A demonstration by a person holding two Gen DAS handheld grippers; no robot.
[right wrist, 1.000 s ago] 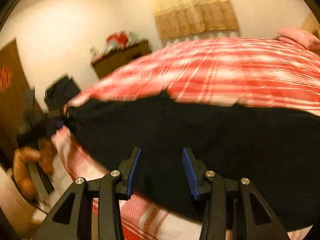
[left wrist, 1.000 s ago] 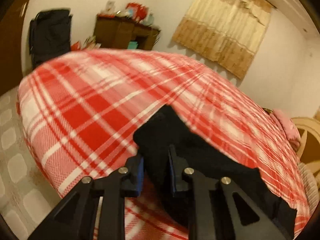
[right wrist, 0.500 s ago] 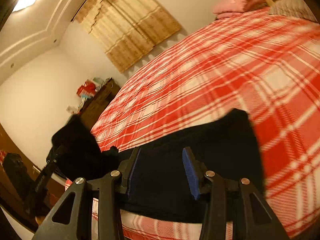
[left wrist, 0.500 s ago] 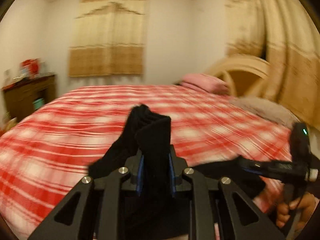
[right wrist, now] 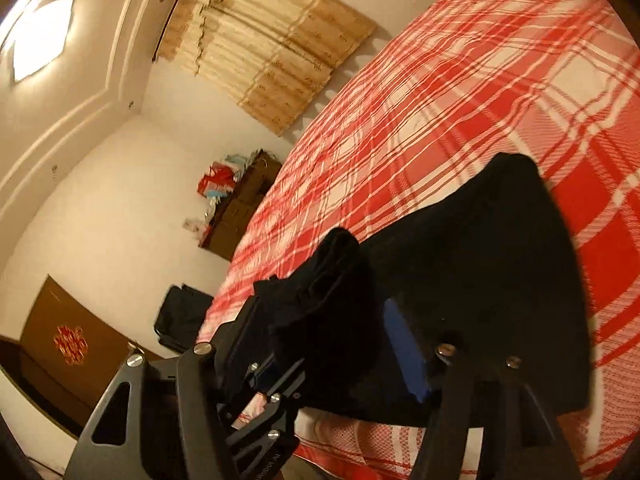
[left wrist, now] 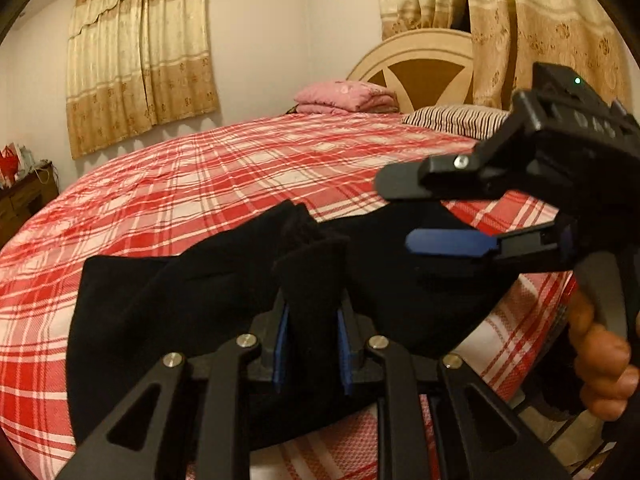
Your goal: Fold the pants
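Black fabric pants (left wrist: 208, 280) lie in a folded heap near the foot edge of the bed with the red and white plaid blanket (left wrist: 224, 176). The left claw (left wrist: 312, 340) is clamped on a bunched fold of the pants, its blue pads pressed tight against the cloth, and the pinched end stands up between them. The right claw (left wrist: 432, 216) hovers close over the right part of the heap, turned on its side, one black finger above and one blue-padded finger below. Its jaws have just been opening and stand apart; cloth lies beneath and around them, but the pads do not press on it. A hand (left wrist: 600, 364) grips its handle at the right edge. From the right wrist view the left claw's (right wrist: 304, 320) bundle of cloth sits just beside the right claw's blue pad. Farther up the bed rest a folded pink quilt (left wrist: 348, 98) and a striped pillow (left wrist: 456, 120), before a cream wooden headboard (left wrist: 420, 64).
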